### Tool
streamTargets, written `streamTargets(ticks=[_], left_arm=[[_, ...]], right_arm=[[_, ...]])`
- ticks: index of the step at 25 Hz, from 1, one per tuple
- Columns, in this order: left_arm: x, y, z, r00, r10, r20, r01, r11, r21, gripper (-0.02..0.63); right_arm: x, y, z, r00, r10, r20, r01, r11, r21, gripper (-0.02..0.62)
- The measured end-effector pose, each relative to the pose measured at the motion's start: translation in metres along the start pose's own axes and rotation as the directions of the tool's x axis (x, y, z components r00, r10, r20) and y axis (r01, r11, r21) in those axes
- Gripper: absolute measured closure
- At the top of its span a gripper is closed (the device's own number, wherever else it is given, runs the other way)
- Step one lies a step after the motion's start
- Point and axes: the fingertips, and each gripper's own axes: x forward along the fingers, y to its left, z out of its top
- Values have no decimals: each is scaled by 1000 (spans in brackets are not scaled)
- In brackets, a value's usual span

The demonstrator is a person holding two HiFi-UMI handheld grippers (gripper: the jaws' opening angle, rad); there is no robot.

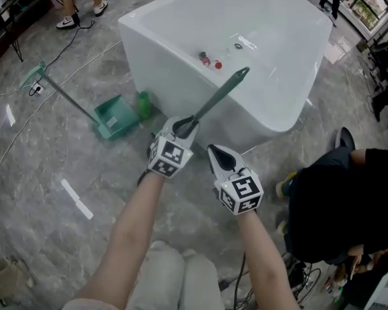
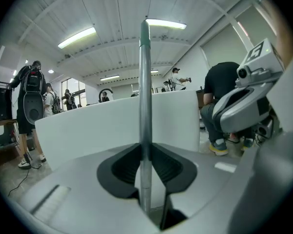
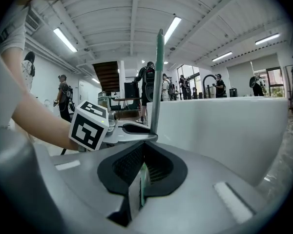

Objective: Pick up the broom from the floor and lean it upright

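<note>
The broom's grey-green handle (image 1: 216, 99) slants up from my left gripper (image 1: 184, 126) toward the white bathtub, with its tip over the tub's basin. My left gripper is shut on the handle. In the left gripper view the handle (image 2: 145, 91) stands upright between the black pads (image 2: 124, 167). The broom's head is hidden. My right gripper (image 1: 221, 155) hangs just right of the left one, shut with nothing in it. The right gripper view shows its jaws (image 3: 141, 165) closed, with the left gripper (image 3: 95, 128) and the handle (image 3: 157, 82) just ahead.
The white bathtub (image 1: 181, 44) stands directly ahead. A green dustpan (image 1: 114, 118) with a long handle lies on the grey floor at the left, a green bottle (image 1: 144, 105) beside it. A person in black (image 1: 349, 205) crouches at the right. Cables run across the floor.
</note>
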Motion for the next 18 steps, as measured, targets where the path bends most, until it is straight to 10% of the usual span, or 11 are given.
streamTargets(ticks=[18], left_arm=[[66,-13,-12,996,-69,-65,72,997,40,530]], right_arm=[[-3,-29,-24,998,-69,-8,69,997,26,592]])
